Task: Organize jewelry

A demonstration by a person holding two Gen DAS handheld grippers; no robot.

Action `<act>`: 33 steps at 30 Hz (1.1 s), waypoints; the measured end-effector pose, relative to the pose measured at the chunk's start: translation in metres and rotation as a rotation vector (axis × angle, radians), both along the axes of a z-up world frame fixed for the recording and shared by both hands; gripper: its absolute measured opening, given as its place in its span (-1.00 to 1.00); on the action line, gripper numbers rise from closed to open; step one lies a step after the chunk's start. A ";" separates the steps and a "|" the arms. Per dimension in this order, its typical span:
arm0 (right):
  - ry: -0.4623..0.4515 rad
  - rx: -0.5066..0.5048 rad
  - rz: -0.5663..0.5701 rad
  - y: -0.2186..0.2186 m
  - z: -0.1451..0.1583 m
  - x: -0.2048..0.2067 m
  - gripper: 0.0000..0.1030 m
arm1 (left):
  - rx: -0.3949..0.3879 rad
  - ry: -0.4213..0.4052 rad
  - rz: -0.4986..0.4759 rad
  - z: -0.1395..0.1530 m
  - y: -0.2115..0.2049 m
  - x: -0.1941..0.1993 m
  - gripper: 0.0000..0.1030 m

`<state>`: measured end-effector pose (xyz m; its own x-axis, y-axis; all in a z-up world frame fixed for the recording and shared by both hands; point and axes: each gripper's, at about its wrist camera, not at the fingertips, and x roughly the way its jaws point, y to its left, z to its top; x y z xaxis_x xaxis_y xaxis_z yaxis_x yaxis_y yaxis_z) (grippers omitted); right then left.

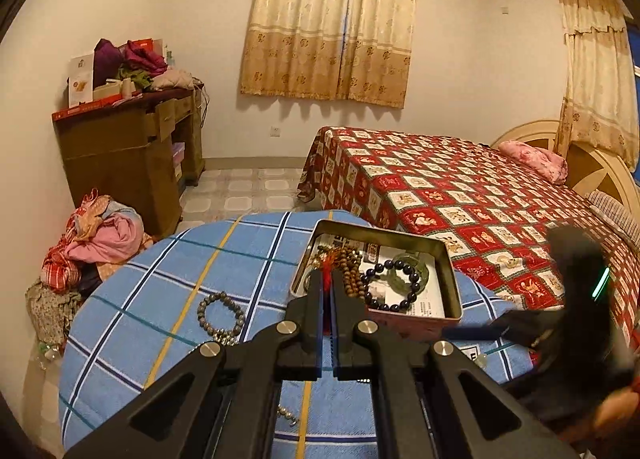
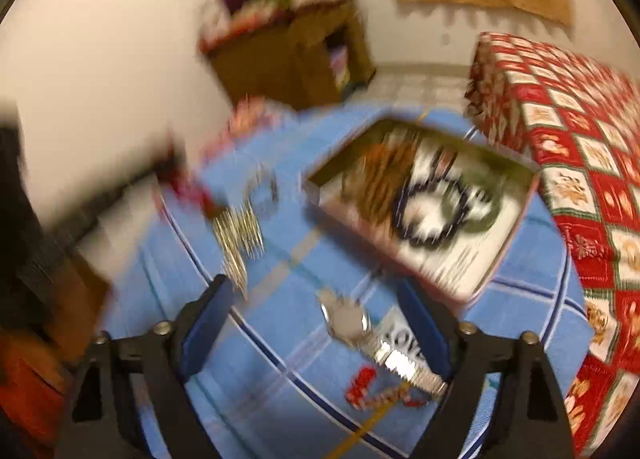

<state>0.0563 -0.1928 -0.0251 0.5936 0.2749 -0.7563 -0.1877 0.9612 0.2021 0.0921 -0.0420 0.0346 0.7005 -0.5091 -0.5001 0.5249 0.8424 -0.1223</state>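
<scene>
My left gripper (image 1: 328,279) is shut, and a red tassel (image 1: 326,269) sits pinched at its tips, in front of the near left corner of an open metal tin (image 1: 452,259). In the tin lie brown wooden beads (image 1: 352,265), a dark bead bracelet (image 1: 366,291) and a green bangle (image 1: 422,271). A grey bead bracelet (image 1: 204,307) rests on the blue plaid cloth (image 1: 160,279). The right wrist view is blurred. My right gripper (image 2: 312,287) stands open above a silver wristwatch (image 2: 348,323) lying on the cloth, apart from both blue pads (image 2: 208,319). A red bead piece (image 2: 360,383) lies nearer.
The round table ends close behind the tin (image 2: 528,195). A bed with a red patterned cover (image 1: 460,187) stands to the right. A wooden desk piled with clothes (image 1: 120,147) and a heap of clothes on the floor (image 1: 96,243) are at the left.
</scene>
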 end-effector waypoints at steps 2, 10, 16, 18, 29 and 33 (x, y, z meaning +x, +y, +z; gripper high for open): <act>0.031 -0.111 0.047 0.016 -0.021 0.006 0.34 | 0.001 0.009 0.006 -0.002 0.001 0.000 -0.98; 0.134 -0.204 0.094 0.014 -0.062 0.023 -0.26 | -0.002 0.015 0.036 -0.004 0.011 -0.003 -0.98; 0.075 -0.072 0.008 -0.014 -0.038 0.014 -0.26 | -0.011 0.007 0.028 -0.002 0.012 -0.004 -0.98; 0.015 -0.031 -0.008 -0.018 -0.017 0.007 -0.26 | -0.009 0.003 0.023 -0.001 0.009 -0.003 -0.98; -0.274 0.028 -0.144 -0.056 0.081 0.027 -0.26 | -0.008 -0.075 -0.072 0.023 -0.048 0.022 -0.98; -0.263 0.026 -0.220 -0.075 0.067 0.047 -0.26 | -0.019 -0.066 -0.119 0.016 -0.084 0.043 -0.98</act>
